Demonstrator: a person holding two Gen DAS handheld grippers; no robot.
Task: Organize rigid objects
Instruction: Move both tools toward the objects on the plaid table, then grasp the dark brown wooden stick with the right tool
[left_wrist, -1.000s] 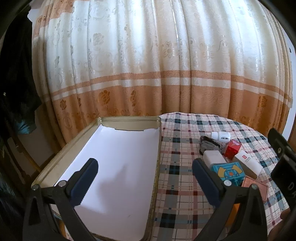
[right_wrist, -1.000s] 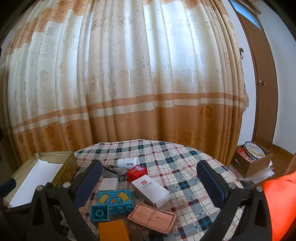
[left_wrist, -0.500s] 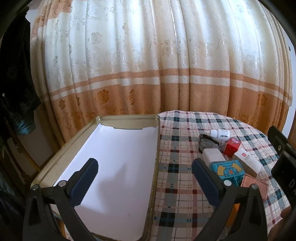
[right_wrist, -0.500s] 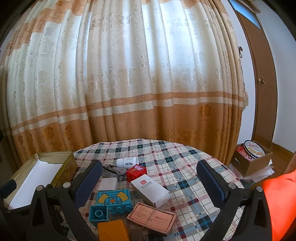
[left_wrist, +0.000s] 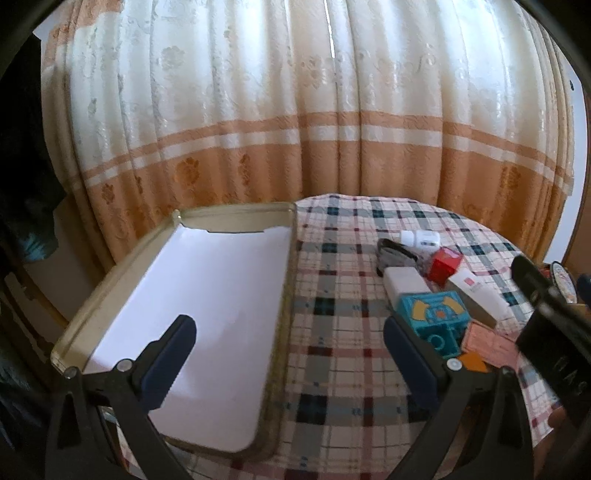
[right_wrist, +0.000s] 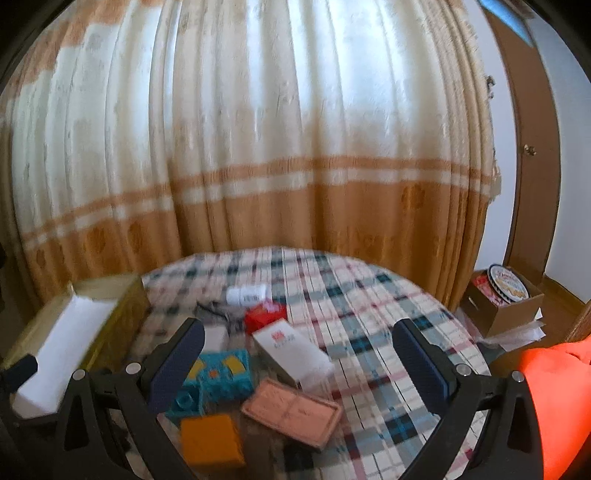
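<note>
On the desk (right_wrist: 388, 317) the stiff, light white box (right_wrist: 291, 349) looks easy; my tongs (right_wrist: 295, 365) hang open, so I'd pinch its long sides.

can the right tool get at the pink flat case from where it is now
Probably yes. The right tool is open, holding nothing, and the pink flat case lies on the tablecloth just ahead between its fingers, top face uncovered. The white box sits close behind it, so approach from the near side.

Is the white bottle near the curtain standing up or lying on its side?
On its side. The white bottle lies flat on the checked tablecloth, cap pointing toward the tin box.
</note>
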